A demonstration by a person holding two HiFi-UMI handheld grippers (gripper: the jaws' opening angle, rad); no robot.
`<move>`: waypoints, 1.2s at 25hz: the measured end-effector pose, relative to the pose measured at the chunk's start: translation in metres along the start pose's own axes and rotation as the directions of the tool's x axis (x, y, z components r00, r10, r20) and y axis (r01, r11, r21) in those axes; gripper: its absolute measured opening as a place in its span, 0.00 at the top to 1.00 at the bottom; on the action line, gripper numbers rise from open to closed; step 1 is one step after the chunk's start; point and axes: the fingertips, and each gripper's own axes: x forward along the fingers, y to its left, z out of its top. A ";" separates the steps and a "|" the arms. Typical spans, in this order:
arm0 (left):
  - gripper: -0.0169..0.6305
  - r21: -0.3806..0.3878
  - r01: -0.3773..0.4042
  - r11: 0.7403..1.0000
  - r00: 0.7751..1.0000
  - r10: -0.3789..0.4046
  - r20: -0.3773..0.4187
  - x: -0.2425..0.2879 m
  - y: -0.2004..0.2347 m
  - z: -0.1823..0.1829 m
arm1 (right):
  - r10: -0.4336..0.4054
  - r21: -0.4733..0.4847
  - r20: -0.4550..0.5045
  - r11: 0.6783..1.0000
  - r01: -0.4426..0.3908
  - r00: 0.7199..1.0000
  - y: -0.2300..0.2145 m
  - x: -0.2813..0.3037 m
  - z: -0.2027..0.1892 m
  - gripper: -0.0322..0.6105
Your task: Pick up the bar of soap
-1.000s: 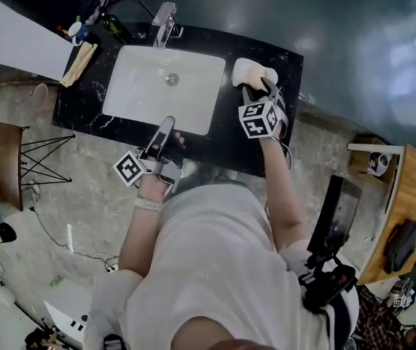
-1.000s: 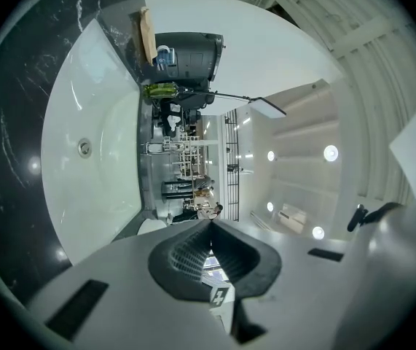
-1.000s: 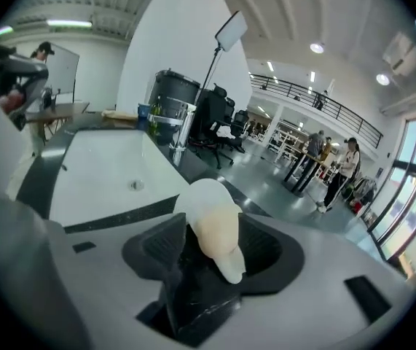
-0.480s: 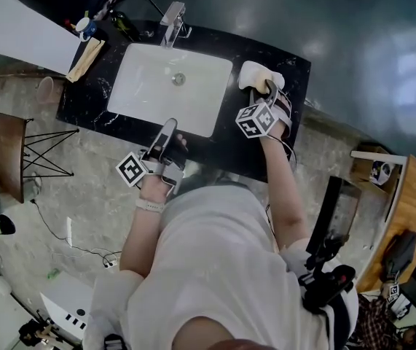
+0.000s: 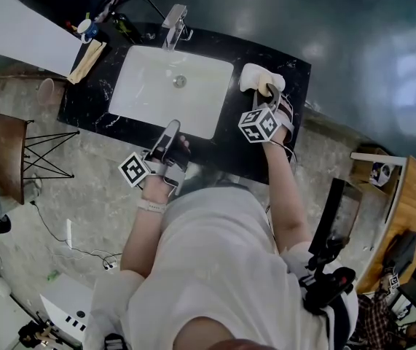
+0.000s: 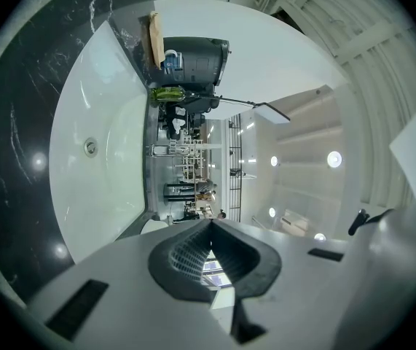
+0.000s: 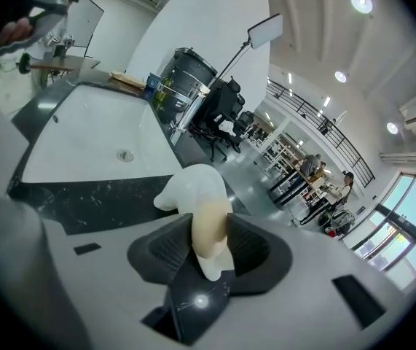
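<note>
The cream bar of soap (image 7: 209, 228) rests on a white soap dish (image 7: 191, 187) at the right end of the black marble counter (image 5: 292, 68). In the head view the pale dish (image 5: 258, 77) lies just ahead of my right gripper (image 5: 269, 93). My right gripper (image 7: 208, 243) is closing, and its dark pads touch the bar on both sides. My left gripper (image 5: 171, 131) hovers over the sink's near rim, shut with nothing in it; in the left gripper view its pads (image 6: 193, 250) meet at the tips.
A white rectangular sink (image 5: 142, 86) with a chrome faucet (image 5: 173, 17) fills the counter's middle. A wooden tray (image 5: 87, 60) and bottles (image 5: 120, 26) stand at the counter's far left. A wooden side table (image 5: 0, 155) stands on the floor to the left.
My right gripper has moved forward to the soap dish and its jaws have come in around the bar. The left gripper has barely shifted.
</note>
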 end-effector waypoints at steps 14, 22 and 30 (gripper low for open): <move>0.96 -0.011 0.013 1.000 1.000 -0.013 -0.026 -0.007 -0.004 -0.001 | -0.102 0.154 0.117 0.985 0.083 0.988 -0.020 -0.036 0.022 0.76; 0.96 -0.019 0.022 1.000 0.999 -0.023 -0.045 -0.006 -0.006 -0.003 | -0.025 0.512 0.342 0.843 -0.164 0.939 -0.026 -0.061 0.051 0.76; 0.96 -0.022 0.042 0.999 0.997 -0.043 -0.063 -0.004 -0.012 -0.002 | -0.068 0.643 0.556 0.666 -0.377 0.828 -0.047 -0.105 0.089 0.76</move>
